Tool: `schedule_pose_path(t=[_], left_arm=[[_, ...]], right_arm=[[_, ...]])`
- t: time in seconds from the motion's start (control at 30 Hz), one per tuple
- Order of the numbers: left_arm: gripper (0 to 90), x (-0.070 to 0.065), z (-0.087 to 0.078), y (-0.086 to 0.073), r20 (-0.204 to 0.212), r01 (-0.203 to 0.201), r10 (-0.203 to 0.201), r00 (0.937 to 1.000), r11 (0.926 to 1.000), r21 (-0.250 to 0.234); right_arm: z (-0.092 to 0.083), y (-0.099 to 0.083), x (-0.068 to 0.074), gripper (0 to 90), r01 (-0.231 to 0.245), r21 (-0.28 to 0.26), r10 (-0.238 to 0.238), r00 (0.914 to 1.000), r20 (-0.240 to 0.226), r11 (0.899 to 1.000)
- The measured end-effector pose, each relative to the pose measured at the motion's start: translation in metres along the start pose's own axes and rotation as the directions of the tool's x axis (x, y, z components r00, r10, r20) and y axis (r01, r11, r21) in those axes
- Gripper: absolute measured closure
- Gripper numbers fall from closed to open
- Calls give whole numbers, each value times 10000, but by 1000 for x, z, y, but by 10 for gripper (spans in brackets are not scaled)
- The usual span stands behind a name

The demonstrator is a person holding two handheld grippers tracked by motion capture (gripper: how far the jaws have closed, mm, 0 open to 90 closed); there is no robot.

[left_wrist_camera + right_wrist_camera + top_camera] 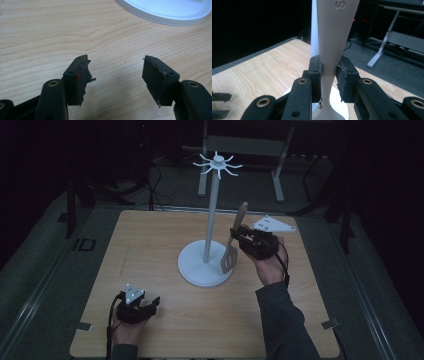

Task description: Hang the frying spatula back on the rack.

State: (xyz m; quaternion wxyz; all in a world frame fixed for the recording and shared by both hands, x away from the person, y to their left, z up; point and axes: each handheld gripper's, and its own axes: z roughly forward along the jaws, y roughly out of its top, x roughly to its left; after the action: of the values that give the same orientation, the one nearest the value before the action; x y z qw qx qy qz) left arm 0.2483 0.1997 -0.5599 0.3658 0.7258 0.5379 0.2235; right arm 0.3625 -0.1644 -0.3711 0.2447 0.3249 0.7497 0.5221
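A beige slotted spatula (233, 241) hangs upright, handle up, beside the pole of a white hook stand (211, 215) whose round base (197, 269) sits mid-table. My right gripper (237, 235) is shut on the spatula's narrow neck, with the blade (229, 259) just over the base's right side. In the right gripper view the pads clamp the spatula's neck (329, 67), with the stand's pole (314, 37) right behind. My left gripper (150, 305) rests open on the table near the front left; in its own view the left gripper (116, 72) has bare wood between its fingers.
The wooden table (150, 245) is ringed by dark floor. A grey metal frame (245, 150) stands behind the table. The stand's base edge (170, 15) lies ahead of the left gripper. The stand's hook crown (218, 165) spreads at the pole's top.
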Motion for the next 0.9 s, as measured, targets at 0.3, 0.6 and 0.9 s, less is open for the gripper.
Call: schedule_pose_path(t=[0.3, 0.6, 0.9], left_arm=[[382, 0, 0, 0, 16, 20, -20, 10000, 10000, -27], [382, 0, 0, 0, 18, 3, -3, 10000, 10000, 14], [381, 0, 0, 0, 25, 2, -3, 10000, 10000, 28]], right_arm=[[-1, 14, -4, 748, 65, -187, -64, 10000, 64, 9998], [-1, 24, -11, 748, -400, -597, 382, 9988, -296, 9974], [0, 36, -13, 748, -322, -558, 300, 9988, -388, 9979]])
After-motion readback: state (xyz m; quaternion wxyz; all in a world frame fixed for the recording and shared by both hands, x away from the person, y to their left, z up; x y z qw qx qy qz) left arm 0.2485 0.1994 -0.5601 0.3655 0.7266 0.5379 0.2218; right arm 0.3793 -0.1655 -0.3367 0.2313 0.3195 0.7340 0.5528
